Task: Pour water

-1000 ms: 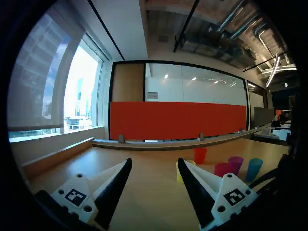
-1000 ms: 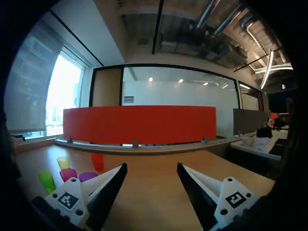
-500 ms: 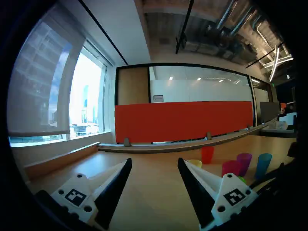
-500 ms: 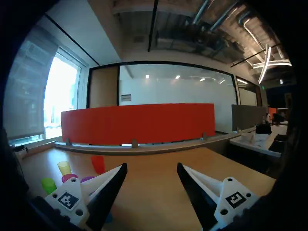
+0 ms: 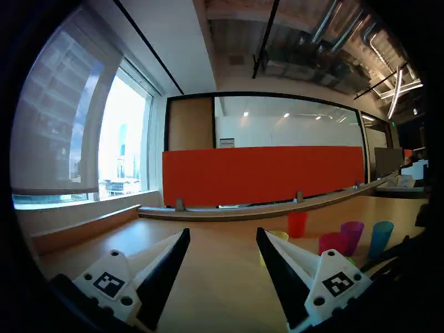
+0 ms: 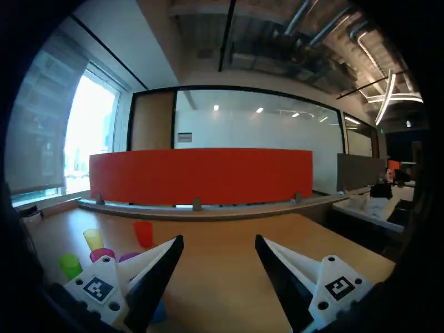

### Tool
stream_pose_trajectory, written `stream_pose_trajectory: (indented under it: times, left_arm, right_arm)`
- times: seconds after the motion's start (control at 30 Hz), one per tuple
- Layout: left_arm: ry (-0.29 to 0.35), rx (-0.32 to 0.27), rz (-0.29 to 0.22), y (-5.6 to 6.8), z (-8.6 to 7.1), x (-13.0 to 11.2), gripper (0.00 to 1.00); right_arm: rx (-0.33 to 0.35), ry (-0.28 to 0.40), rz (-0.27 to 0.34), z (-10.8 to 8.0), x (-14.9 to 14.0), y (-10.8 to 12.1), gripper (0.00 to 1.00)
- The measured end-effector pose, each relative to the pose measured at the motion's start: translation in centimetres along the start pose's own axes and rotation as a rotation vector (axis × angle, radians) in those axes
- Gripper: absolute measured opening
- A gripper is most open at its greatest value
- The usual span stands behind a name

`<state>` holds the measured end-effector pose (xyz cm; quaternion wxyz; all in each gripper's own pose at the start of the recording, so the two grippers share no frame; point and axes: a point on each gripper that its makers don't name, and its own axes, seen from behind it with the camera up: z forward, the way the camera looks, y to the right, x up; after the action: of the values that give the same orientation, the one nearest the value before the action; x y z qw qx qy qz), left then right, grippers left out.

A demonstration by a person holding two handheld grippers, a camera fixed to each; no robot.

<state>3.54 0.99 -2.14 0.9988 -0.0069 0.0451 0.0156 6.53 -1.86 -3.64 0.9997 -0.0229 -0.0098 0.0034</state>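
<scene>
1. The left gripper (image 5: 222, 232) has its jaws apart with nothing between them. It hovers low over the table (image 5: 222, 288).
2. The right gripper (image 6: 218, 238) is likewise spread and empty, above the same table.
3. The cups stand in a loose cluster on the table, well ahead of both tools.
   - In the left gripper view they lie to the right of the fingers. The red cup (image 5: 297, 224) is farthest back and the yellow cup (image 5: 280, 236) is partly hidden behind the right finger.
   - The pink cup (image 5: 333, 242), purple cup (image 5: 353, 232) and blue cup (image 5: 382, 236) stand close together.
   - In the right gripper view the cluster sits to the left, with a green cup (image 6: 70, 265) at its outer edge.
4. I cannot tell which cup holds water, since all are seen side-on and their insides are hidden.
5. They look like thin, tinted plastic, so they are probably light, easy to tip and likely to flex under a hard squeeze. The smooth walls may be slippery. A filled cup would be heavier and could slosh.
6. The best hold is probably across the wall at about mid-height, with moderate pressure. The upward flare should help stop the cup sliding down.
7. The pink, purple and blue cups are crowded, so a finger could knock a neighbour. The red cup stands more apart and looks easier to reach.
</scene>
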Motion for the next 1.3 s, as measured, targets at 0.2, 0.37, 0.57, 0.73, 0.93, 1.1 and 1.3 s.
stream_pose_trajectory:
  times: [0.2,0.37,0.57,0.73,0.93,1.1,1.3]
  left_arm:
    - [-0.004,0.003,-0.008,-0.2,0.5,-0.9,0.88]
    - [-0.012,0.0,-0.013,-0.2,0.9,-1.6,0.88]
    - [-0.022,0.001,-0.025,-0.3,1.2,-2.1,0.88]
    - [-0.034,0.0,-0.037,-0.5,1.2,-2.5,0.88]
    - [-0.045,-0.002,-0.036,-0.5,1.3,-2.7,0.88]
    - [-0.073,0.002,-0.035,-0.6,1.4,-3.4,0.88]
    - [-0.086,0.001,-0.034,-0.6,1.5,-3.6,0.88]
  right_arm:
    - [-0.004,-0.003,-0.003,0.1,-0.2,0.2,1.0]
    - [-0.014,-0.005,-0.005,-0.1,-0.2,0.7,1.0]
    - [-0.022,-0.013,-0.009,-0.2,-0.6,1.1,1.0]
    - [-0.022,-0.014,-0.009,-0.3,-0.6,1.0,1.0]
    - [-0.02,-0.01,-0.006,-0.4,-0.4,0.9,1.0]
    - [-0.02,-0.011,-0.009,-0.5,-0.4,0.9,1.0]
    - [-0.025,-0.008,-0.008,-0.8,-0.5,1.3,1.0]
